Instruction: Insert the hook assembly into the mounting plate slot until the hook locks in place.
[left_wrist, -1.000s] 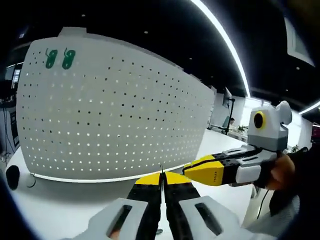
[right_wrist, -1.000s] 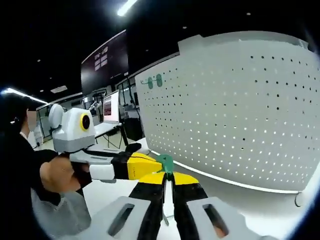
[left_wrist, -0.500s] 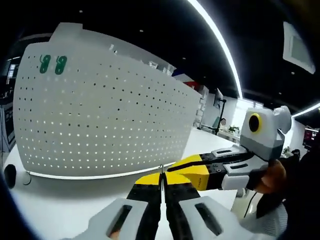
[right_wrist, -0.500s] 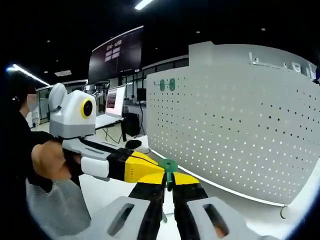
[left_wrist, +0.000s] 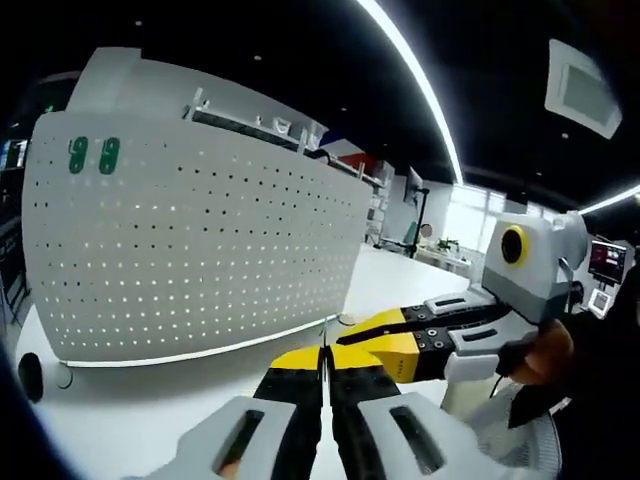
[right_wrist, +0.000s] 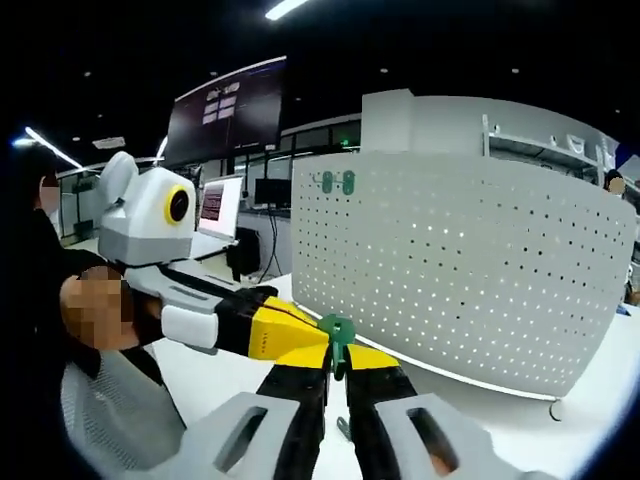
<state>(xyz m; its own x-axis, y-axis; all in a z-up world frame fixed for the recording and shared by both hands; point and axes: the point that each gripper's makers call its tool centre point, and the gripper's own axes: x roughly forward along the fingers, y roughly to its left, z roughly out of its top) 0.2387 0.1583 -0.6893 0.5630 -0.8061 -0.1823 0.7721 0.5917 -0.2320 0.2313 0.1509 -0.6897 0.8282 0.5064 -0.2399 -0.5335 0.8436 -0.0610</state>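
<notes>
A dim office with long ceiling light strips lies behind a white surface, on which a white perforated mounting plate stands upright. In the left gripper view the plate rises ahead and to the left of the left gripper, well apart from it; two green pieces sit side by side near the plate's upper far corner. The left gripper's yellow-tipped jaws are pressed together on a thin metal pin that sticks up between them, probably the wire part of the hook assembly, though it is too fine to tell.

In the right gripper view the right gripper is clenched on the green hook assembly, whose green head stands just above its jaw tips. The left gripper comes in from the left there, its yellow tips meeting the same green head. The plate stands ahead and to the right of both, not touching them.
</notes>
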